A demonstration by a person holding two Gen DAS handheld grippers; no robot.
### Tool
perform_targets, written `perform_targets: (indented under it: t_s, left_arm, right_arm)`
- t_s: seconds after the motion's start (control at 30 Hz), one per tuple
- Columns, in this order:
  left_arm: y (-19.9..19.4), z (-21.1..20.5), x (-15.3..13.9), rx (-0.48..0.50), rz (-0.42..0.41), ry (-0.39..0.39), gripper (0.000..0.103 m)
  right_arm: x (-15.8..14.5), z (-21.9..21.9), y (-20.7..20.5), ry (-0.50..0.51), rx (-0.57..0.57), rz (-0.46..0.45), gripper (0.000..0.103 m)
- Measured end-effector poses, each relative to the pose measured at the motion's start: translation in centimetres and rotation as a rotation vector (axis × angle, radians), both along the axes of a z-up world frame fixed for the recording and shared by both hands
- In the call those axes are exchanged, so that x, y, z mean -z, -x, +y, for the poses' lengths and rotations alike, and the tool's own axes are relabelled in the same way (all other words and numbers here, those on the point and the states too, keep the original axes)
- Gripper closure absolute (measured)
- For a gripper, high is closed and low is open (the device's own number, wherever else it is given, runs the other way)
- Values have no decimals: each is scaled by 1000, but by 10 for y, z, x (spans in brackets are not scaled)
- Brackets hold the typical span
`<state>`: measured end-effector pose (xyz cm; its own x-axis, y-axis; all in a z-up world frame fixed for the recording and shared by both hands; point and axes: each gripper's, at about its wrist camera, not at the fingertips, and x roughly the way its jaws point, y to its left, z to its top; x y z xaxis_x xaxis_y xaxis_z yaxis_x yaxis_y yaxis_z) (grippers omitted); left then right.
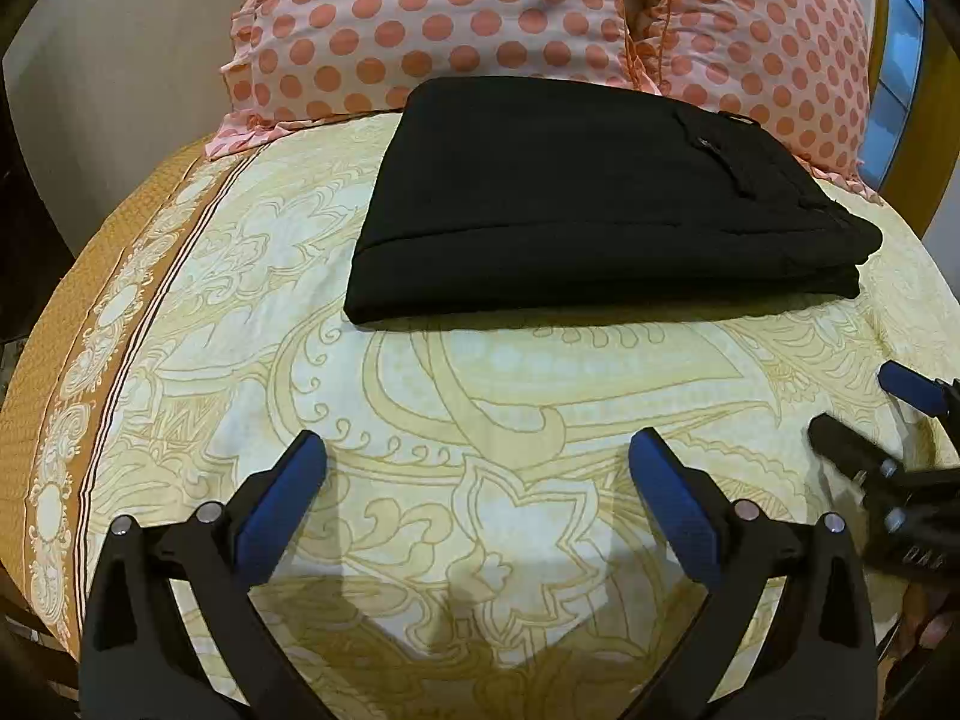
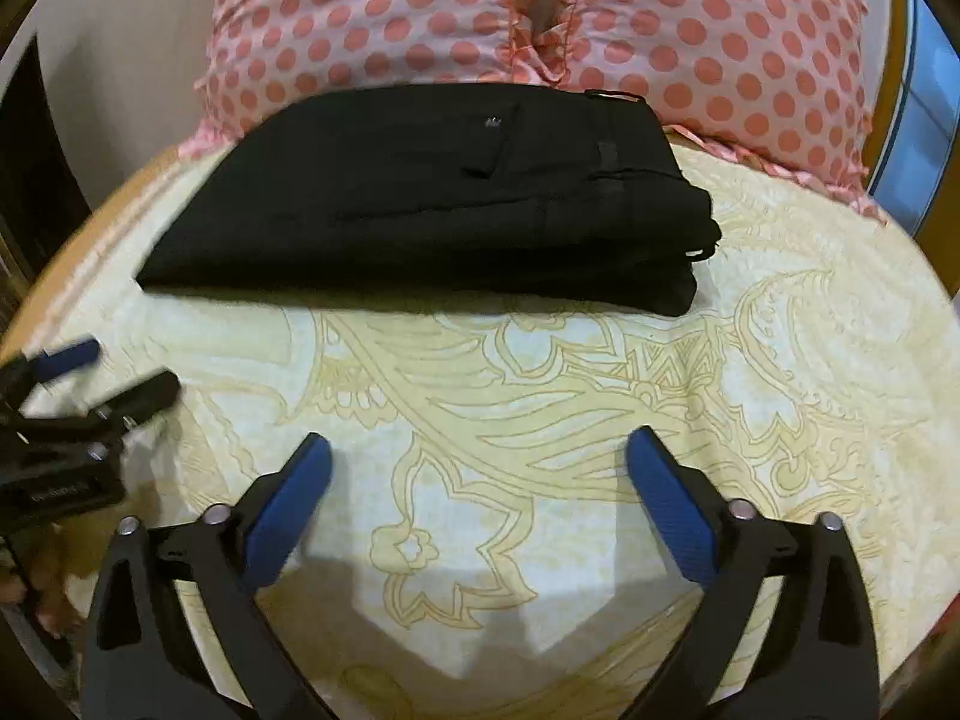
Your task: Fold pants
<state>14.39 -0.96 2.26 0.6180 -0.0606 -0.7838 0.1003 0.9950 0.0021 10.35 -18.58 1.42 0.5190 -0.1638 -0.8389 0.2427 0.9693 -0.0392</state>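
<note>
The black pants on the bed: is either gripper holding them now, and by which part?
Nothing is held. The left gripper and the right gripper have their jaws open over the bedsheet, short of the folded black pants.

place: home bedroom | signs: bed with yellow patterned sheet [image 1: 480,372] | two pink polka-dot pillows [image 1: 420,18] at its head

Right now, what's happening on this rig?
A person holds two grippers over a bed. The black pants lie folded in a compact stack on the yellow patterned bedspread, just in front of the polka-dot pillows. The left gripper and the right gripper are both open, empty and short of the pants. The fold looks done.
</note>
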Motion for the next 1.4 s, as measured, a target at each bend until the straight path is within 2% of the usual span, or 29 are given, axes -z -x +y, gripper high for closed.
perform_targets:
  t_s: [0.4,1.4]
  left_arm:
    - [0,0,0,-1,-1,-1,2]
    - [0,0,0,-2,-1,-1,2]
  right_arm:
    - [-1,-1,1,-4,43,2,1]
    - [-1,-2,2,-4,43,1,1]
